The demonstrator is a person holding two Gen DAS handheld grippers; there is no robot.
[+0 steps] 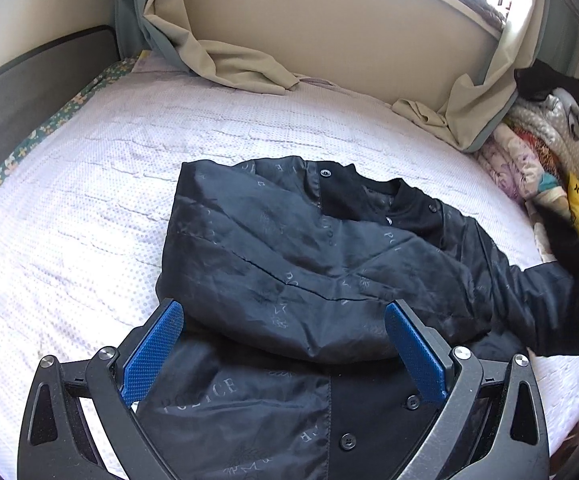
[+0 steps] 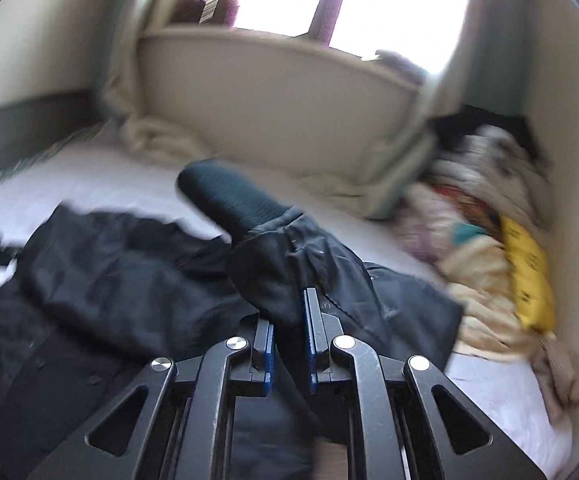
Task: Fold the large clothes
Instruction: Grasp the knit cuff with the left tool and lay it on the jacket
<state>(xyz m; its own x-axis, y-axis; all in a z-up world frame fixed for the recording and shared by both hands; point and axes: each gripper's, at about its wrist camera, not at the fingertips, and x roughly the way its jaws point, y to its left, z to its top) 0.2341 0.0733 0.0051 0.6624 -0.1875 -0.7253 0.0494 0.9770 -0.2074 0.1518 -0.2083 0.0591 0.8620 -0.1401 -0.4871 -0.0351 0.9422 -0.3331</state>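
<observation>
Black jacket [image 1: 309, 256] spread mid-bed [image 1: 89, 200], part folded. Left gripper [image 1: 283, 320] over near hem, fingers wide, holding nothing. Right gripper [image 2: 289, 320] pinched tight on sleeve [image 2: 273, 248], cuff raised. Clothes pile [image 1: 545, 168] at right edge.

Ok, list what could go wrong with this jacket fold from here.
1. The right gripper pinches only the sleeve near its cuff; the slick fabric could slip out mid-swing.
2. The left gripper is open over the jacket, holding nothing, so the body may drag across the bed.
3. The clothes pile lies close; the sleeve could snag it.
</observation>
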